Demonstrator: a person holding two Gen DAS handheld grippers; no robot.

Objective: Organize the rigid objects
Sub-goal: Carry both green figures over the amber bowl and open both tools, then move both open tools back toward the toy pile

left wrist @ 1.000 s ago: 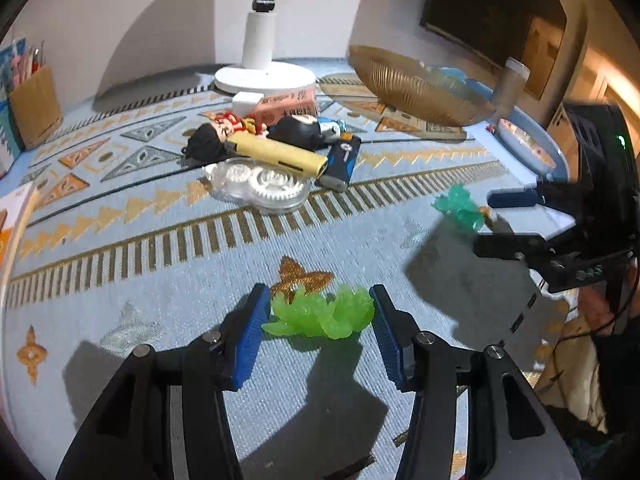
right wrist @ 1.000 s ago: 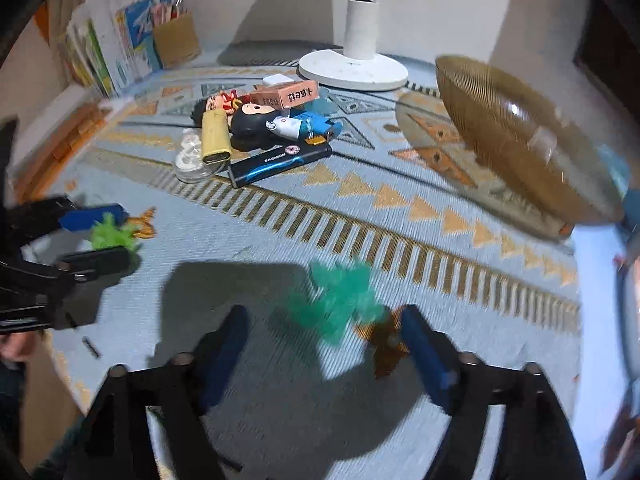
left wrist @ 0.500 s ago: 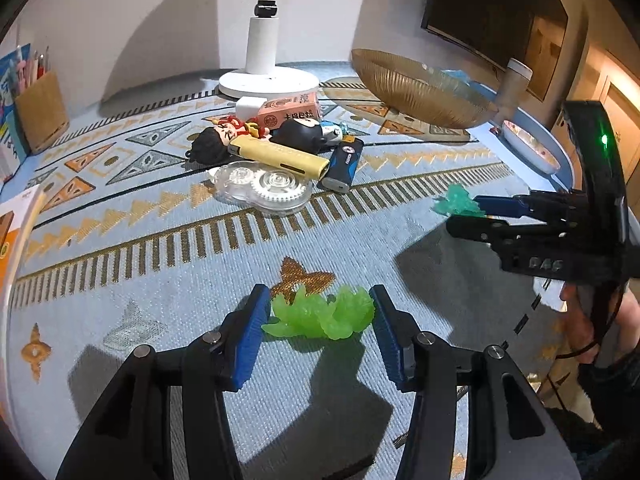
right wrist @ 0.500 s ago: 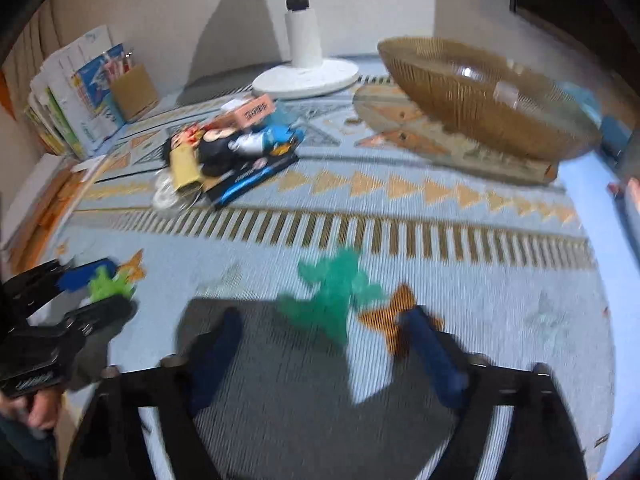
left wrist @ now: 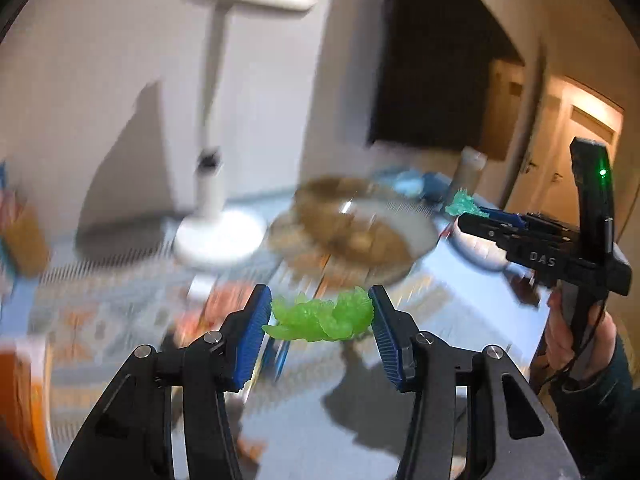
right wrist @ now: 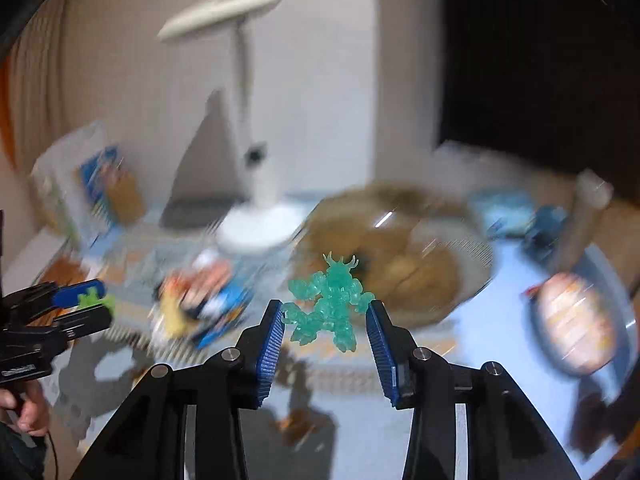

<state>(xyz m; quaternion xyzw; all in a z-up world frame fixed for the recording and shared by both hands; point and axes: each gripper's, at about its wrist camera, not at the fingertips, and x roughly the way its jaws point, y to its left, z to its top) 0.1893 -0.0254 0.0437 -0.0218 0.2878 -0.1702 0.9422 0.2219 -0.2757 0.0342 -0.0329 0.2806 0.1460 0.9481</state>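
My left gripper (left wrist: pixel 319 316) is shut on a bright green translucent figure (left wrist: pixel 320 317) and holds it in the air above the mat. My right gripper (right wrist: pixel 326 322) is shut on a teal translucent figure (right wrist: pixel 328 300), also lifted. Each gripper shows in the other's view: the right gripper (left wrist: pixel 468 210) with the teal figure (left wrist: pixel 462 202) at the right, the left gripper (right wrist: pixel 90 300) with the green figure (right wrist: pixel 94 300) at the left. A brown woven basket (left wrist: pixel 352 232) lies ahead; it also shows in the right wrist view (right wrist: pixel 400 256). Both views are motion-blurred.
A white desk lamp (left wrist: pixel 216 200) stands behind, left of the basket. A pile of small toys and a lighter (right wrist: pixel 200 300) lies on the patterned mat. A plate with food (right wrist: pixel 576 320) is at the right. Books and a paper holder (right wrist: pixel 96 188) stand at the far left.
Both grippers have closed on their figures and lifted them off the mat. Both cameras now look up toward the basket and the wall.
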